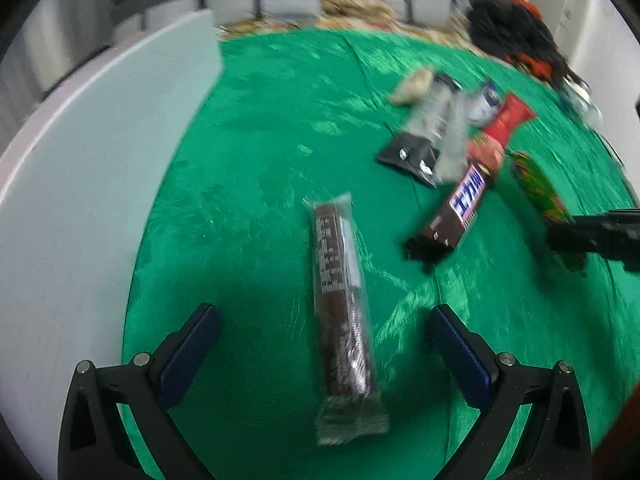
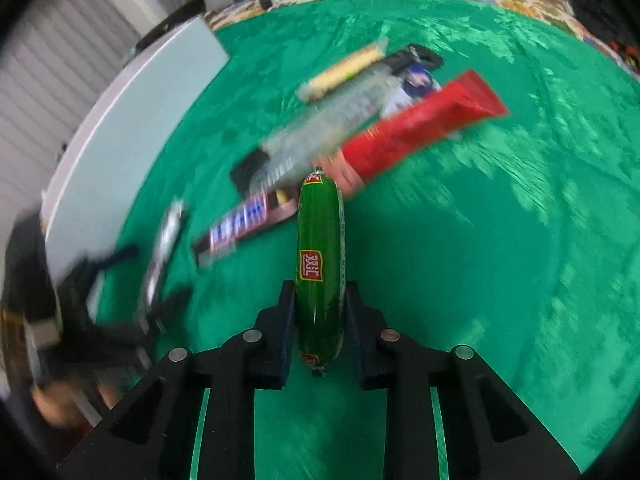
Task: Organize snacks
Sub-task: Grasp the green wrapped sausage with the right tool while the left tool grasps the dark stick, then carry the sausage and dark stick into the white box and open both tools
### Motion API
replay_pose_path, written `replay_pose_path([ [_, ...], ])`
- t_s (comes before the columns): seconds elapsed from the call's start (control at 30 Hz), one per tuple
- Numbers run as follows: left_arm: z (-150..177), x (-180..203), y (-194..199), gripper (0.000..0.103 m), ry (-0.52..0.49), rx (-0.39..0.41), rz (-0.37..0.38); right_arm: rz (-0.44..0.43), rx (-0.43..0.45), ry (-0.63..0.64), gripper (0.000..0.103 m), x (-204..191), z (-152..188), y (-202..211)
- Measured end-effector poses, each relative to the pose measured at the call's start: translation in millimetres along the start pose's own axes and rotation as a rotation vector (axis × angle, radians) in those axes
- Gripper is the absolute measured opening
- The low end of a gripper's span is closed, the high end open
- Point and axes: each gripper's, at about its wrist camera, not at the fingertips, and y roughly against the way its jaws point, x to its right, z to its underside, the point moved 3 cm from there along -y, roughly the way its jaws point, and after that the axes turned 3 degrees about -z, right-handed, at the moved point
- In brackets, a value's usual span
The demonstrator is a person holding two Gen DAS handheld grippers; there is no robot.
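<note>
My left gripper (image 1: pixel 324 312) is open, its blue-padded fingers standing wide on either side of a long dark brown snack pack (image 1: pixel 336 264) that lies on the green cloth (image 1: pixel 260 120). My right gripper (image 2: pixel 320 292) is shut on a green sausage-shaped snack (image 2: pixel 320 240), which points away along the fingers. In the left wrist view that green snack (image 1: pixel 536 188) shows at the right edge. Between the two lies a loose pile: a Snickers bar (image 1: pixel 460 208), a red packet (image 1: pixel 508 120), a black pack under clear wrapping (image 1: pixel 416 148) and a pale yellow bar (image 2: pixel 344 68).
A white tabletop (image 1: pixel 100 160) shows bare to the left of the green cloth. A black and red bundle (image 1: pixel 516 36) sits at the far right edge. Open green cloth (image 2: pixel 500 280) stretches to the right of my right gripper. Both views are motion-blurred.
</note>
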Motion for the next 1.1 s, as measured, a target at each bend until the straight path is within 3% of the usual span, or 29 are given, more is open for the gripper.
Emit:
replay_pose_path([
  [0.13, -2, -1, 3, 0.084, -0.007, -0.028, -0.019, 0.062, -0.088, 0.036, 0.024, 15, 31, 8],
  [0.2, -1, 3, 3, 0.074, -0.012, -0.019, -0.020, 0.068, -0.079, 0.057, 0.025, 17, 35, 10],
  [0.27, -3, 12, 6, 0.055, -0.014, -0.008, -0.019, 0.075, -0.068, 0.041, 0.031, 18, 34, 11],
  [0.3, -4, 17, 7, 0.032, -0.019, -0.001, -0.018, 0.073, -0.057, 0.023, 0.033, 19, 31, 12],
  [0.33, -5, 21, 8, 0.019, -0.025, -0.001, -0.029, 0.067, -0.048, 0.011, 0.037, 19, 29, 13],
  [0.43, -5, 23, 9, 0.018, 0.008, -0.009, -0.016, 0.049, -0.056, -0.003, 0.036, 14, 19, 11],
  [0.47, -3, 22, 11, 0.018, 0.027, -0.009, -0.003, 0.051, -0.076, -0.003, 0.025, 13, 18, 7],
  [0.5, -1, 20, 13, 0.018, 0.056, -0.012, 0.024, 0.052, -0.094, -0.006, 0.024, 13, 18, 4],
  [0.63, 9, 10, 33, 0.018, 0.125, 0.010, 0.095, 0.062, -0.083, -0.041, 0.024, 19, 23, 9],
  [0.83, 14, -3, 88, 0.018, 0.190, 0.106, 0.182, -0.052, -0.023, -0.132, 0.024, 12, 24, 44],
  [0.93, 10, -21, 119, 0.018, 0.232, 0.161, 0.210, -0.115, 0.021, -0.118, 0.024, -18, 7, 63],
  [1.1, 1, -84, 162, 0.018, 0.328, 0.235, 0.182, -0.260, 0.083, -0.003, 0.024, -115, -34, 83],
])
